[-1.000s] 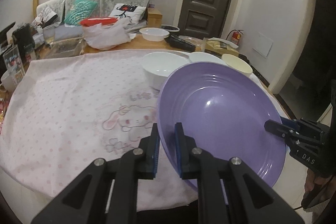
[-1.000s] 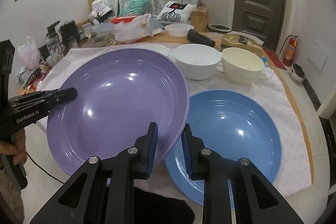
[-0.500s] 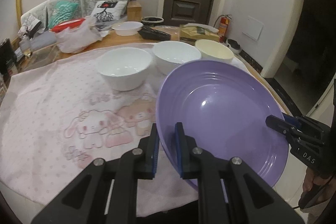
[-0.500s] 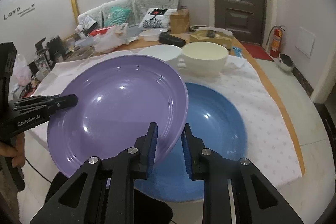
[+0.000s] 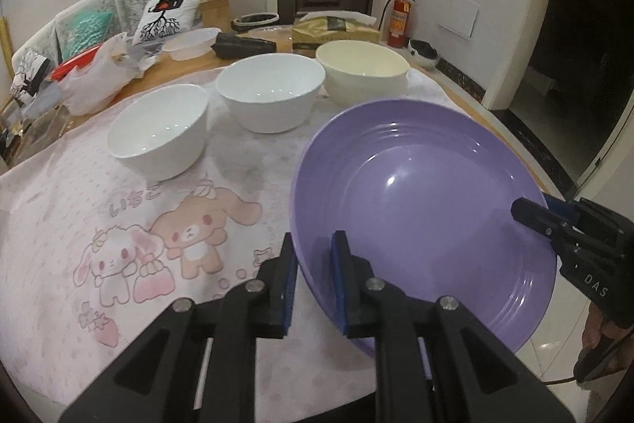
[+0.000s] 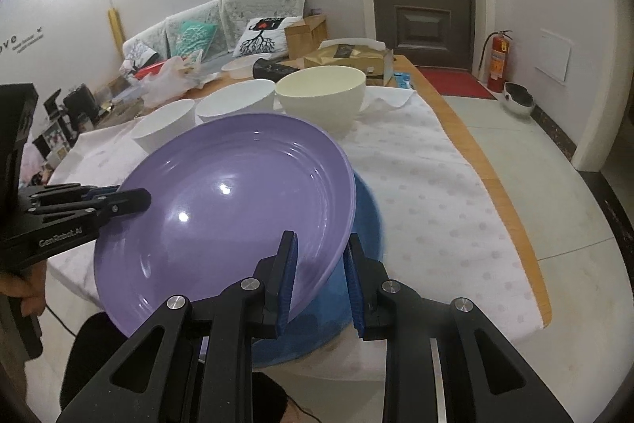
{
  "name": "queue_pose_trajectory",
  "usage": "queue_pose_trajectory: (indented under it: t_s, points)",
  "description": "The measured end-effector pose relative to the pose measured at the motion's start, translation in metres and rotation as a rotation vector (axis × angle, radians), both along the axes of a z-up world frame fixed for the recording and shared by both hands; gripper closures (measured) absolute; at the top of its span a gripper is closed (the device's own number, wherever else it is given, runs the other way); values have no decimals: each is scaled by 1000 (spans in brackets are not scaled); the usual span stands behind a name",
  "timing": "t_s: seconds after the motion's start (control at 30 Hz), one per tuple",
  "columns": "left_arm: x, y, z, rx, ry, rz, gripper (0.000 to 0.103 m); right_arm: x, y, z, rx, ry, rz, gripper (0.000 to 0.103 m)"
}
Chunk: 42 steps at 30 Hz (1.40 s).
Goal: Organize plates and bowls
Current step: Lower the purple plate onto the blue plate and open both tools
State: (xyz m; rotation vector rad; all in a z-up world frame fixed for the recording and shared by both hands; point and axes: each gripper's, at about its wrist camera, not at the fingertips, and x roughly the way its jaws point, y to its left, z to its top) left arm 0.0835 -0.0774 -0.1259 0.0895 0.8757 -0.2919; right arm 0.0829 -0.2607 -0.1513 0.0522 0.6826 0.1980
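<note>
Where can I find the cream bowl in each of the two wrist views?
Left wrist: the cream bowl is upper centre-right, behind the purple plate.
Right wrist: the cream bowl is upper centre, behind that plate's far rim.
Shared landmark: the fire extinguisher by the door.
</note>
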Motion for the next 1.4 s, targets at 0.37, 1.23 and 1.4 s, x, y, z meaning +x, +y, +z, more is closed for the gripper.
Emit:
queue_pose_trajectory:
  t_s: [0.37, 1.23, 1.4]
  points:
    - [5, -13, -10, 65, 8, -20, 89, 9, -8, -11, -8, 34, 3, 84]
    - [5, -15, -10, 60, -7, -34, 78, 14, 5, -16, -112, 87, 5, 60]
    - [7, -6, -3, 17, -7, -32, 72, 17, -5, -12, -81, 82, -6, 54]
